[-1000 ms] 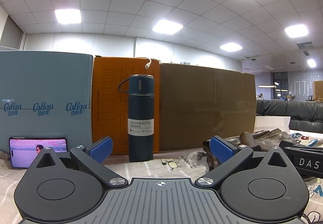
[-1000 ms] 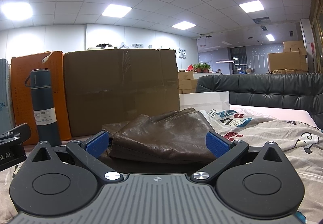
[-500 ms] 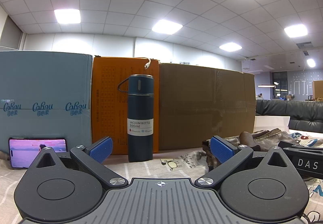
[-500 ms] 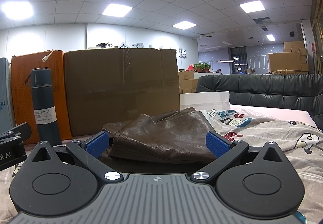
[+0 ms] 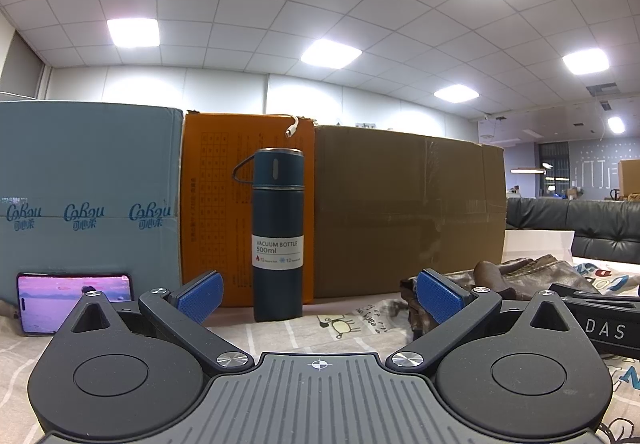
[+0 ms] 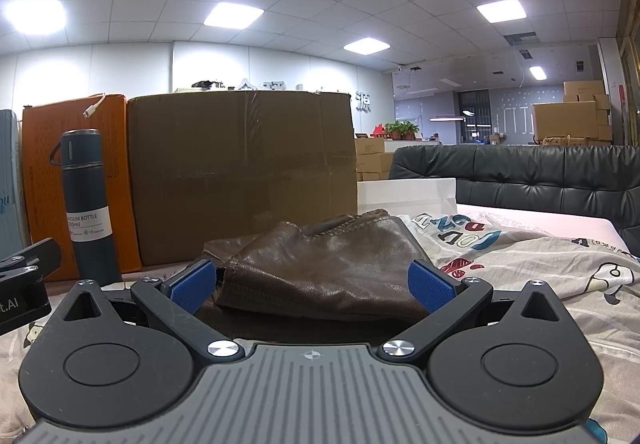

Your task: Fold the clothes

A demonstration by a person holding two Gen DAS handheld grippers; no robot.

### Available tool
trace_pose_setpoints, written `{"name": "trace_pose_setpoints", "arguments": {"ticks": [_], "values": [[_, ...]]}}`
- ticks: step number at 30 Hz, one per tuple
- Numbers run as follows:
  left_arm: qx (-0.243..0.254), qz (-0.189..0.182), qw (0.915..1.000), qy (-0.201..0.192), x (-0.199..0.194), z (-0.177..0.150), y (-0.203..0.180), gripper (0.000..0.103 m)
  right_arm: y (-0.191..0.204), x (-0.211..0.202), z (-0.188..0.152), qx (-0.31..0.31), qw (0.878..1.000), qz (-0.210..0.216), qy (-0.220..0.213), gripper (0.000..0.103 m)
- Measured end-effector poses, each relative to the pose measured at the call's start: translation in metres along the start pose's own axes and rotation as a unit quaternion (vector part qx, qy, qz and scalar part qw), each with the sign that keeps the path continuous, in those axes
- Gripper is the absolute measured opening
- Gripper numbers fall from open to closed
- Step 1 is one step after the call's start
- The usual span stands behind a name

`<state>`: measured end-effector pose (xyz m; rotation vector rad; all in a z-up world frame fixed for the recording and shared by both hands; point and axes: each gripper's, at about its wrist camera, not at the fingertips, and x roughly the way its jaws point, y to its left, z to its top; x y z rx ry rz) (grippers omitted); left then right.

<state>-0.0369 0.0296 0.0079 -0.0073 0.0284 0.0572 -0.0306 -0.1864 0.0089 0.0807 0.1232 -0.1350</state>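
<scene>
A brown leather garment [image 6: 320, 268] lies bunched and partly folded on the printed sheet [image 6: 560, 268]. My right gripper [image 6: 312, 286] is open and low, right in front of the garment, with the blue pads either side of its near edge and not closed on it. My left gripper [image 5: 320, 294] is open and empty, facing a dark blue vacuum bottle [image 5: 278, 236]. The garment shows in the left wrist view [image 5: 520, 276], to the right past the right pad. The right gripper's body [image 5: 600, 324] lies just right of it.
A blue box [image 5: 88, 200], an orange box [image 5: 216, 204] and a brown carton [image 5: 408, 208] stand in a row along the back. A phone [image 5: 72, 302] with a lit screen leans on the blue box. A white box [image 6: 408, 194] and a black sofa [image 6: 540, 176] are behind right.
Almost nothing differs. Both views shift very slightly; the picture on the phone screen changes. Both grippers stay open in place.
</scene>
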Motion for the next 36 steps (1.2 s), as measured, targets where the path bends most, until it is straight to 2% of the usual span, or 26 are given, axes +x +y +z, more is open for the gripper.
{"name": "trace_pose_setpoints", "arguments": {"ticks": [36], "values": [[-0.001, -0.003, 1.0000, 0.000, 0.0006, 0.0001, 0.0001, 0.103, 0.0024, 0.0037, -0.0001, -0.004, 1.000, -0.001, 0.012, 0.103]]}}
